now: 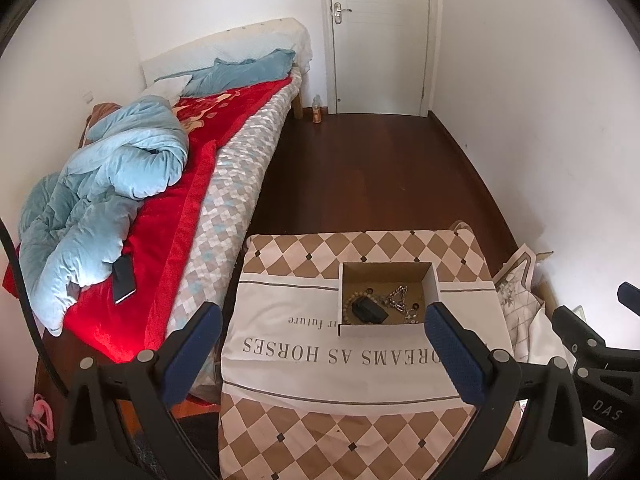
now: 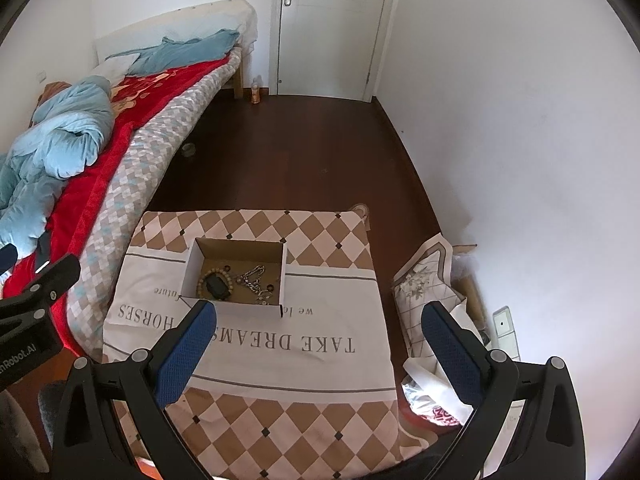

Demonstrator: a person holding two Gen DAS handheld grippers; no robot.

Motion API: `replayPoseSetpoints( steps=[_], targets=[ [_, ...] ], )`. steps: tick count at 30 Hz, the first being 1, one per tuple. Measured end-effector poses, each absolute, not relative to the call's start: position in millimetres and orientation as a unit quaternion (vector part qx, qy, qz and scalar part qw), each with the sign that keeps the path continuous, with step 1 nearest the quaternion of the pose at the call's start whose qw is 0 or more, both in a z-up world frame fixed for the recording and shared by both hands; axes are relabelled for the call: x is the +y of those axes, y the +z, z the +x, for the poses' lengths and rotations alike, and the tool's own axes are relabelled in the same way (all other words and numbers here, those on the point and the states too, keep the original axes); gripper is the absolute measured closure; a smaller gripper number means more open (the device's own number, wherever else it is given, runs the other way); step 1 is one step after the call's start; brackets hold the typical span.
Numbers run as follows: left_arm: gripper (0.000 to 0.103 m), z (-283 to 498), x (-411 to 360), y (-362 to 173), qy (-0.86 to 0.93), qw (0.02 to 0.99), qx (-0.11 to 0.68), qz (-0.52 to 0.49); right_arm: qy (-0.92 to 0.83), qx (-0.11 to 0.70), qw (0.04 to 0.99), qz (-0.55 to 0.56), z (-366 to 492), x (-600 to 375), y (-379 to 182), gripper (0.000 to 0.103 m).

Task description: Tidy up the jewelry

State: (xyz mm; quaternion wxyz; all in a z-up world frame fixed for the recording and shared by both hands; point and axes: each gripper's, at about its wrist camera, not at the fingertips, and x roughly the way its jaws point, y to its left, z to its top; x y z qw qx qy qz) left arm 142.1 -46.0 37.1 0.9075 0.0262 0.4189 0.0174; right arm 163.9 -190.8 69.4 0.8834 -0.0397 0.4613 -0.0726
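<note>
Open-topped cardboard box (image 2: pixel 234 276) reachable from above; bed (image 2: pixel 120 168) crowds its left side.

Soft daylight is filling the room evenly, leaving the white walls (image 2: pixel 520 120) bright and nearly washed out. The red blanket (image 1: pixel 132 280) is glowing oversaturated near its lower edge. Shadows are staying faint. Fisheye distortion is bending the bed (image 1: pixel 240 168) and door (image 1: pixel 380 20), with dark vignetting curving around the corners. Focus is holding reasonably sharp throughout.

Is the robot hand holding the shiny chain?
No, the silver chain lies inside the cardboard box, and the right gripper is open with nothing between its fingers.
</note>
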Motion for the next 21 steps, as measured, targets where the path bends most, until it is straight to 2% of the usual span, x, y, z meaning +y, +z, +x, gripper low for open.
replayPoseSetpoints(
  steps=[21],
  targets=[
    [0.000, 135.0, -37.0, 30.3, 0.029, 0.908, 0.417, 0.029, -0.066, 0.466, 0.881, -0.040, 163.3, -183.1, 66.0, 0.000]
  ],
)
